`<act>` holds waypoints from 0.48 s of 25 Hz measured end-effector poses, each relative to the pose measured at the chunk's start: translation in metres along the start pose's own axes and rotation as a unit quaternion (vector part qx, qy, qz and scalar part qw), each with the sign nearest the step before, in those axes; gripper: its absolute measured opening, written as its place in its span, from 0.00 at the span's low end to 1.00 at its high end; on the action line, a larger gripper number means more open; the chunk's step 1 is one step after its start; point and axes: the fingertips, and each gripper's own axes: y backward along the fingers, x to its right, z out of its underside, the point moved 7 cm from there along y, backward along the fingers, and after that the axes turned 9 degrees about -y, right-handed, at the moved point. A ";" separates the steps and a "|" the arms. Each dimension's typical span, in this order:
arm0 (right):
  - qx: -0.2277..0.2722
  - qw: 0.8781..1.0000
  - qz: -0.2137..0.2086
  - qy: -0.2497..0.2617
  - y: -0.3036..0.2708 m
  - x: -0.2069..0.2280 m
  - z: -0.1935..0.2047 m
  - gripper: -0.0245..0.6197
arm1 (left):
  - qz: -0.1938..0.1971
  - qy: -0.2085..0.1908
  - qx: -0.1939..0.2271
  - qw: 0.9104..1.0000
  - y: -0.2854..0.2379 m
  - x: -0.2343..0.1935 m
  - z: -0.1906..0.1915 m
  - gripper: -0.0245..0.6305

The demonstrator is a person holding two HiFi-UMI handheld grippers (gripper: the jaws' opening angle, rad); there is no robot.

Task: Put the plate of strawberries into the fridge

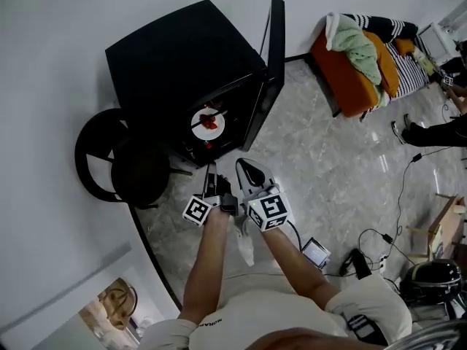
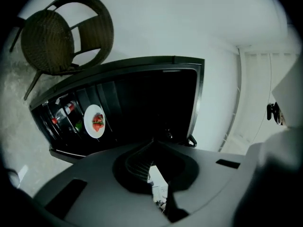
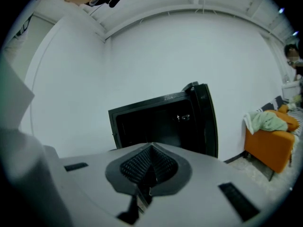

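Your left gripper (image 1: 212,175) and right gripper (image 1: 246,168) are side by side just past your forearms, above the floor (image 1: 328,181), both aimed at 12 o'clock.

Left tongs are pinched fully together with nothing in them. Right tongs are the same: closed tight and empty, with the ribbed faces meeting at the tip.

Dead ahead at 12 o'clock is the black fridge (image 1: 175,57), backed against the white wall (image 1: 58,20). Its door (image 1: 274,64) is swung wide open on the 1 o'clock side.

The plate of strawberries (image 1: 208,122) is inside the fridge, low in the open compartment, well apart from both grippers. The left gripper view shows the white plate with the red fruit on it. The small items just beside it look like bottles (image 2: 66,109), but it's too dim to be sure.

At 10 o'clock a dark wicker chair (image 1: 117,159) stands just beside the fridge.

Far out at 2 o'clock, an orange sofa (image 1: 350,79) with a green cloth piled on it.
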 end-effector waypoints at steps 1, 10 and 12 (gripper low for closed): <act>0.002 1.000 -0.003 -0.003 0.002 -0.002 -0.006 0.06 | -0.001 -0.011 -0.009 1.000 0.004 0.008 -0.002 0.04; -0.006 1.000 -0.026 0.000 0.025 -0.025 -0.041 0.06 | -0.004 -0.192 -0.056 0.980 0.020 0.086 -0.024 0.04; -0.006 1.000 -0.027 0.003 0.030 -0.030 -0.048 0.06 | -0.008 -0.207 -0.053 0.977 0.020 0.097 -0.024 0.04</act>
